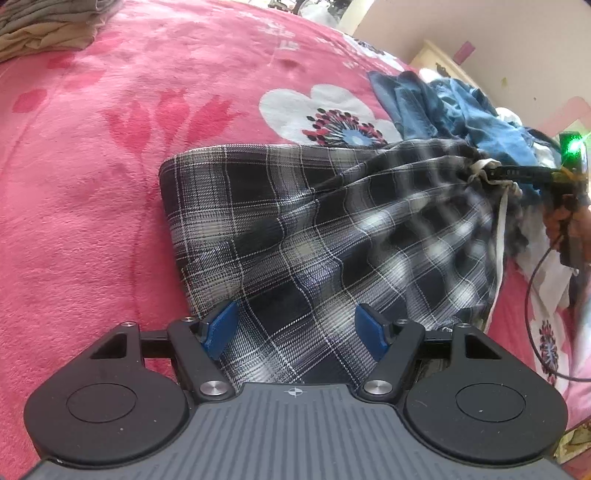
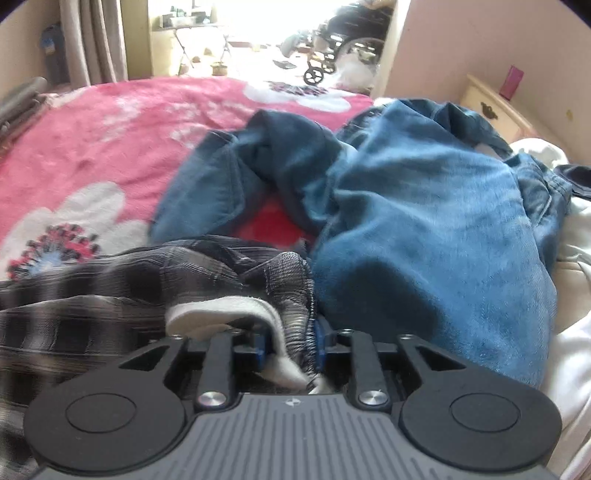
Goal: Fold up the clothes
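Plaid garment point(image 1: 325, 236) on the pink bed blanket point(image 1: 92, 184), one edge lifted.
Right tool point(image 2: 290, 345) clamped on its white-trimmed edge; left tool point(image 1: 297, 328) spread apart over the near hem. Jeans point(image 2: 424, 206) crowd the right; bare blanket lies left.

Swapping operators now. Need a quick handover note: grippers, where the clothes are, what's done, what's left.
Left gripper: open, over the near edge of the plaid garment, not gripping.
Right gripper: shut on the plaid garment's bunched end with its white drawstring.
Plaid garment lies partly folded on the pink floral blanket. Jeans sit crumpled behind it, unfolded. Folded stack at far left.
Left: finish the plaid fold, then jeans.
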